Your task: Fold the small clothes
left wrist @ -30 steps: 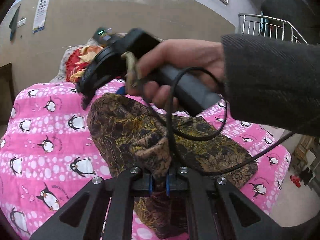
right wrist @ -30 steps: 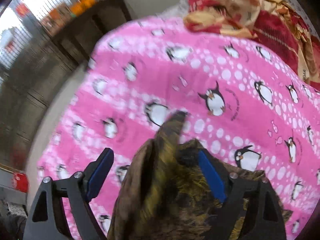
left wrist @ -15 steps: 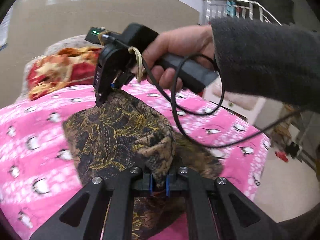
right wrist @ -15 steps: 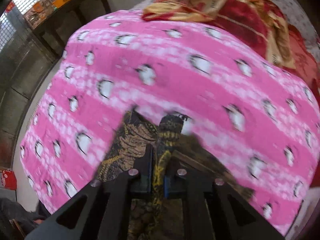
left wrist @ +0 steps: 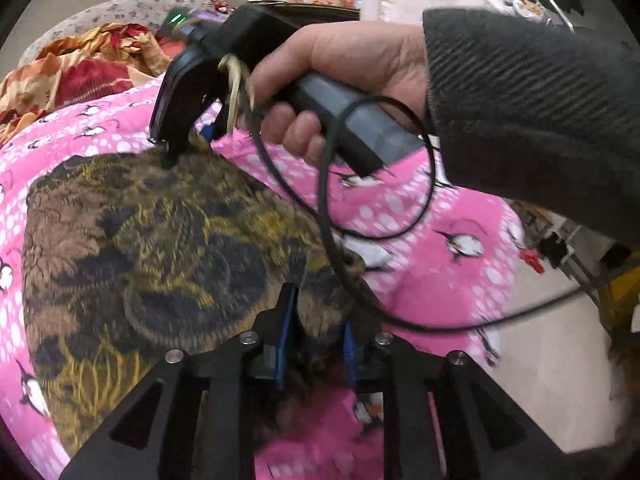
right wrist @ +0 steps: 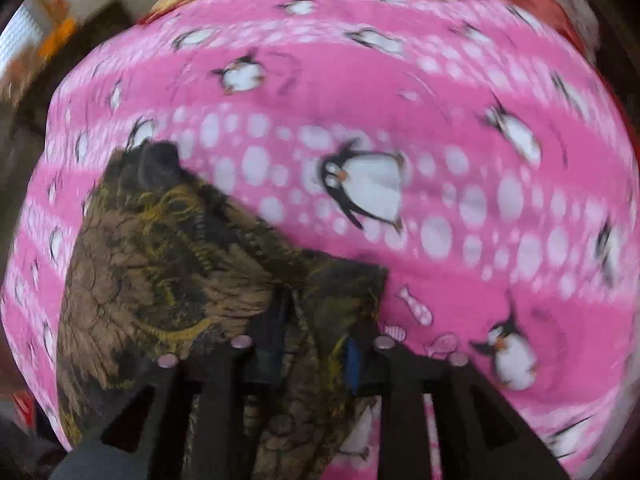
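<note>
A brown and yellow patterned garment (left wrist: 160, 240) lies spread on the pink penguin bedspread (left wrist: 440, 248). My left gripper (left wrist: 316, 340) is shut on a bunched fold at the garment's near edge. A person's hand (left wrist: 340, 60) holds my right gripper (left wrist: 188, 144) at the garment's far edge, pointing steeply down. In the right wrist view the garment (right wrist: 160, 260) runs between the fingers of my right gripper (right wrist: 316, 340). Those jaws are opening, and the cloth between them lies loose on the bedspread (right wrist: 400, 80).
A red and orange blanket (left wrist: 80, 68) is heaped at the far end of the bed. A black cable (left wrist: 332, 220) loops from the right gripper's handle across the garment. The bed's edge and bare floor (left wrist: 560, 360) are at the right.
Both grippers have swung across and sunk with the garment, which now lies flatter on the bed. The right gripper closed on the cloth and has since parted again.
</note>
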Demonstrator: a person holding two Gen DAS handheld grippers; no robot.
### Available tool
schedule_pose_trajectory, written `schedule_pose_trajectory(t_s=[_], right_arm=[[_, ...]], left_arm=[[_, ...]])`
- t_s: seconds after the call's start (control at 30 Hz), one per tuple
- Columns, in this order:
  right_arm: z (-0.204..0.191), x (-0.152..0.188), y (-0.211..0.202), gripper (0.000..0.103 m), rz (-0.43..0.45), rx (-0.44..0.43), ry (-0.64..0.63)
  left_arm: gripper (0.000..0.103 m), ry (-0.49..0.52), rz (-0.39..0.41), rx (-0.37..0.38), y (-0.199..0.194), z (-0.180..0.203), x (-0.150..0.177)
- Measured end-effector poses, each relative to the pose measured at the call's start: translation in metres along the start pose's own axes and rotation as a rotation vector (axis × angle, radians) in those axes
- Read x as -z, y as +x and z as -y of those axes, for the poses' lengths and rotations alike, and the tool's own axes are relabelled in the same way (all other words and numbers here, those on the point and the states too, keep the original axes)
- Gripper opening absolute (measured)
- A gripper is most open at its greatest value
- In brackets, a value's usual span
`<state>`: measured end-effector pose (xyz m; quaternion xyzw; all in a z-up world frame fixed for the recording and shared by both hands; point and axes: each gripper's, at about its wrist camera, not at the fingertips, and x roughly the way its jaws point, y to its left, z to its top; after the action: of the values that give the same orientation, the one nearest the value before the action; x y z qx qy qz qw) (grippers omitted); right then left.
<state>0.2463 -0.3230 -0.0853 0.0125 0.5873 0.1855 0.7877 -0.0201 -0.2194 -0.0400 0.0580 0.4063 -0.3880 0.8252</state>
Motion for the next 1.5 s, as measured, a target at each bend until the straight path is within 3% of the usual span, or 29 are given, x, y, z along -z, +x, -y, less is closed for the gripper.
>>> schedule_pose_trajectory(t_s=[0.13,0.27,0.33,0.37,0.43,0.5,0.53,0.57,0.67,0.73,0.83,0.87,0.97,1.07,1.1,1.13,1.17,1.3,1.37,1.4,1.43,1.5], right_arm=[[0.012,0.017,-0.061,0.026,0.148,-0.043,0.069],[-0.021,0.068,-0.124,0.032,0.254,-0.106,-0.091],[-0.050,0.106,-0.127,0.032,0.221,-0.138,-0.208],[-0.062,0.120,-0.122,0.032,0.198,-0.126,-0.252],[-0.079,0.157,-0.098,0.030,0.115,-0.051,-0.332],[-0.078,0.186,-0.063,0.026,0.027,0.064,-0.352],[-0.072,0.198,-0.064,0.026,0.109,0.056,-0.343],[-0.070,0.202,-0.069,0.026,0.132,0.041,-0.325],[-0.071,0.190,-0.090,0.025,0.131,0.031,-0.293],[-0.076,0.171,-0.110,0.026,0.214,0.072,-0.261],[-0.072,0.130,-0.116,0.037,0.268,0.134,-0.091],[-0.069,0.116,-0.114,0.044,0.271,0.183,-0.010],[-0.067,0.083,-0.092,0.046,0.288,0.248,0.139],[-0.053,0.069,-0.042,0.046,0.263,0.350,0.205],[-0.044,0.072,-0.022,0.049,0.231,0.347,0.226],[-0.035,0.080,-0.010,0.052,0.252,0.314,0.237],[-0.029,0.086,-0.014,0.059,0.300,0.290,0.259],[-0.003,0.096,-0.044,0.059,0.352,0.095,0.331],[0.012,0.111,-0.075,0.060,0.434,0.053,0.314],[0.018,0.118,-0.084,0.063,0.453,0.032,0.295],[0.028,0.127,-0.091,0.065,0.455,-0.009,0.271],[0.041,0.138,-0.090,0.068,0.431,-0.108,0.241]], left_arm=[[0.000,-0.015,0.063,0.020,-0.053,-0.006,0.014],[0.000,-0.132,0.143,-0.117,-0.091,-0.047,0.029],[0.000,-0.231,0.110,-0.196,-0.083,-0.075,0.039],[0.000,-0.264,0.088,-0.200,-0.077,-0.084,0.045],[0.000,-0.316,0.008,-0.166,-0.060,-0.096,0.059],[0.000,-0.299,0.034,-0.153,-0.058,-0.090,0.068],[0.000,-0.300,0.026,-0.161,-0.060,-0.090,0.066],[0.000,-0.312,0.023,-0.150,-0.063,-0.090,0.061],[0.000,-0.333,0.063,-0.147,-0.077,-0.099,0.036],[0.000,-0.358,0.128,-0.184,-0.082,-0.113,0.001],[0.000,-0.404,0.172,-0.212,-0.066,-0.136,-0.043],[0.000,-0.409,0.167,-0.243,-0.051,-0.146,-0.057],[0.000,-0.450,0.145,-0.306,-0.011,-0.174,-0.077],[0.000,-0.501,0.017,-0.356,0.034,-0.202,-0.069],[0.000,-0.517,0.019,-0.331,0.038,-0.207,-0.064],[0.000,-0.534,0.051,-0.311,0.035,-0.209,-0.062],[0.000,-0.546,0.054,-0.295,0.033,-0.211,-0.061],[0.000,-0.539,0.061,-0.246,0.006,-0.212,-0.061],[0.016,-0.511,0.102,-0.234,-0.019,-0.210,-0.053],[0.039,-0.495,0.112,-0.218,-0.030,-0.210,-0.041],[0.054,-0.492,0.111,-0.216,-0.034,-0.210,-0.034],[0.056,-0.517,0.093,-0.199,-0.034,-0.212,-0.008]])
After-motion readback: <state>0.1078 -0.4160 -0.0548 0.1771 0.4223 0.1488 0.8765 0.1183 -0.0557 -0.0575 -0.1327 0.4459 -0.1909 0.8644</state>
